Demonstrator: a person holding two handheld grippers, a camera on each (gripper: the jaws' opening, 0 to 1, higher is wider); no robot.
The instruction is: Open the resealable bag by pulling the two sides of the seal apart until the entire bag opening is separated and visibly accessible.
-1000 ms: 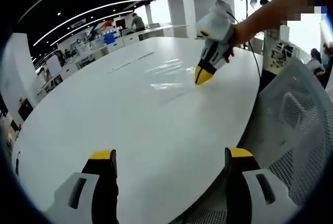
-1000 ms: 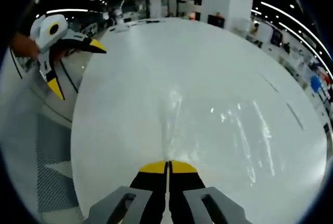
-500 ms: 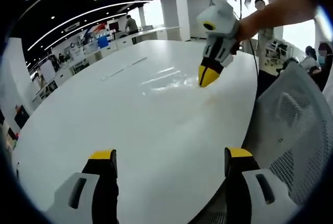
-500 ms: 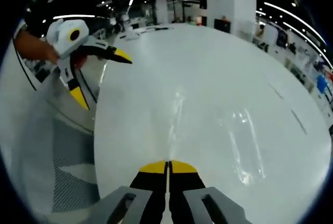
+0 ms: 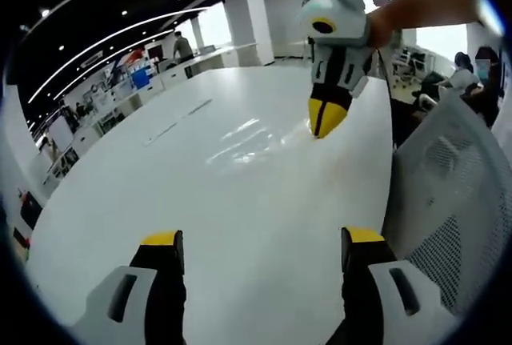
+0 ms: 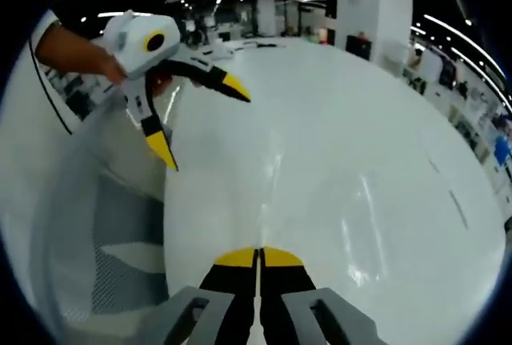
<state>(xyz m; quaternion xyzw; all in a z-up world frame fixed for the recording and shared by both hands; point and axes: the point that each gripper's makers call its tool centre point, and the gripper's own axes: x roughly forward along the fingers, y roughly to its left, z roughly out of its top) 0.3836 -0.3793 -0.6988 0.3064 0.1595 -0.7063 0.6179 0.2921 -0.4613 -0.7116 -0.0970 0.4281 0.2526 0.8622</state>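
Observation:
The clear resealable bag lies on the white table and shows mostly as glints and a faint crease. That crease runs straight up from my right gripper, whose jaws are pressed together on the bag's near edge. In the left gripper view the right gripper comes in from the upper right, its yellow tip pointing down at the bag's right end. My left gripper is wide open over the table's near edge with nothing in it. It also hangs open at the upper left, held by a hand.
A white mesh chair stands against the table's edge, also seen as the chair at lower left. Beyond the table are office desks, a white pillar and people in the background.
The two grippers have come closer together: the right one looms larger in the left gripper view, the left one sits nearer the middle of the right gripper view. The jaws are as before.

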